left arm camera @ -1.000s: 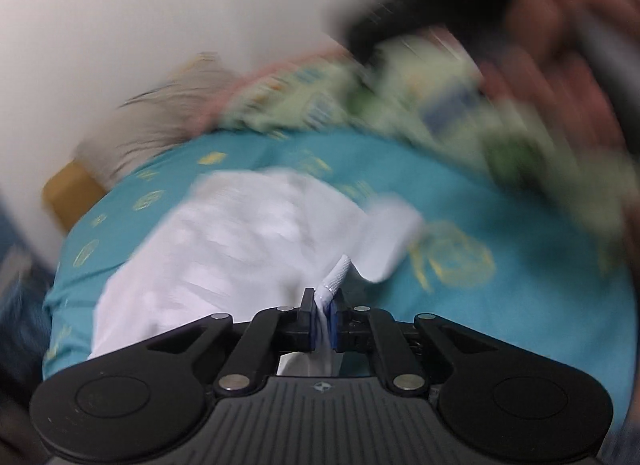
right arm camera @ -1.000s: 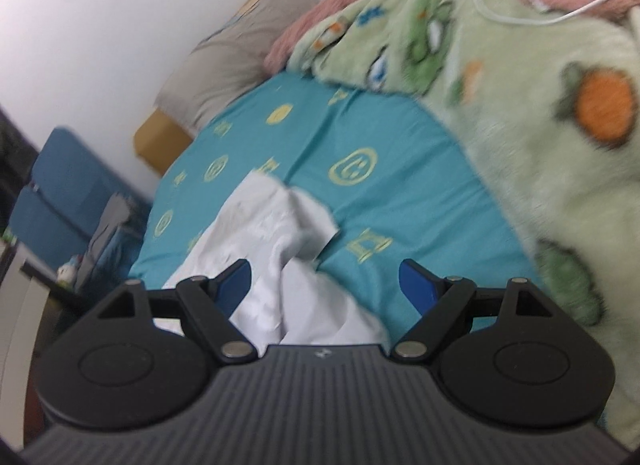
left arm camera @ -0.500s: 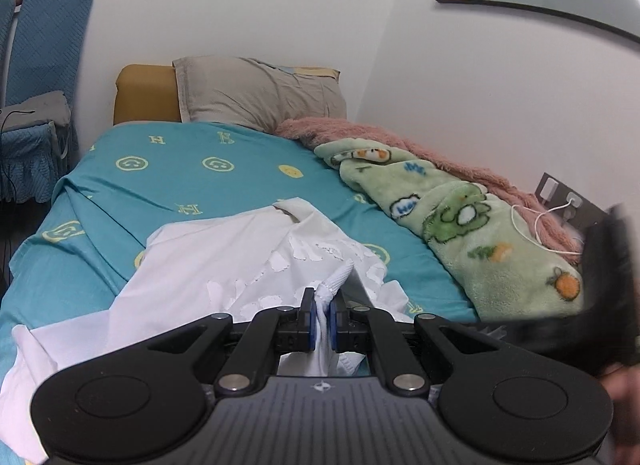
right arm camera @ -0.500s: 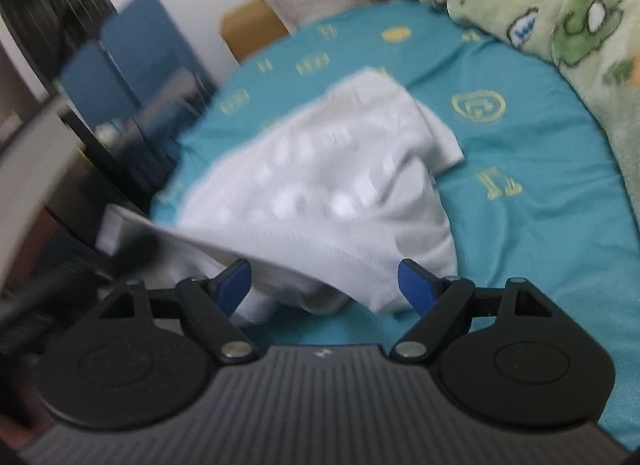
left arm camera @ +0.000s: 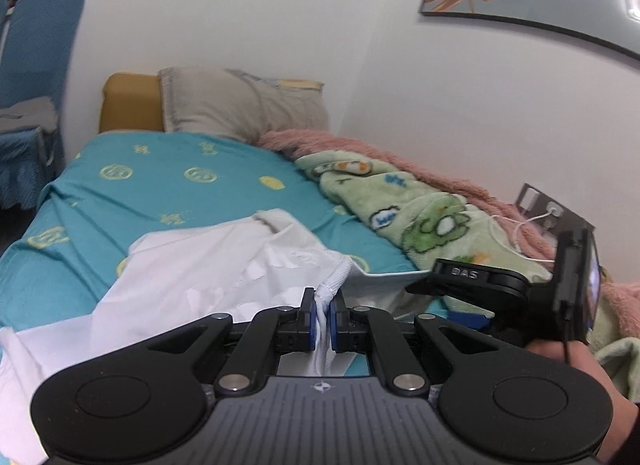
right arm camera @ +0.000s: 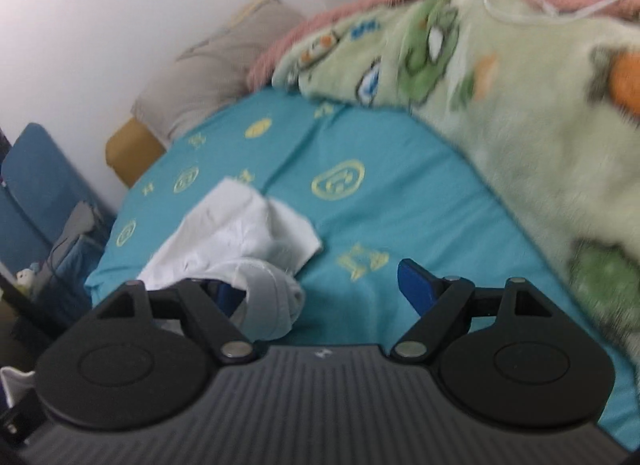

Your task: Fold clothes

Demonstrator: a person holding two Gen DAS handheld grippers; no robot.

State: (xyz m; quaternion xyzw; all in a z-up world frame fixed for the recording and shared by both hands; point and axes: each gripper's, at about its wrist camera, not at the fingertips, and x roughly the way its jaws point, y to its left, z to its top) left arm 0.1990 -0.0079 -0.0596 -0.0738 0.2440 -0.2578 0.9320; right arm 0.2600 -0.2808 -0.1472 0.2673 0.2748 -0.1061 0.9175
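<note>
White garment (left arm camera: 208,277): spread on teal bedsheet (left arm camera: 160,185), one ribbed edge pinched in closed left gripper (left arm camera: 322,319). Right gripper (right arm camera: 316,289): jaws wide apart, garment fold beside left finger, nothing clamped. Green blanket (right arm camera: 500,85) alongside; grey pillow (left arm camera: 240,105) at head.

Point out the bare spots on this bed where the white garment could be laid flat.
Bare teal sheet lies between the white garment and the green blanket, and again from the garment up to the pillow. The blanket's side is crowded, with a white cable on it.
</note>
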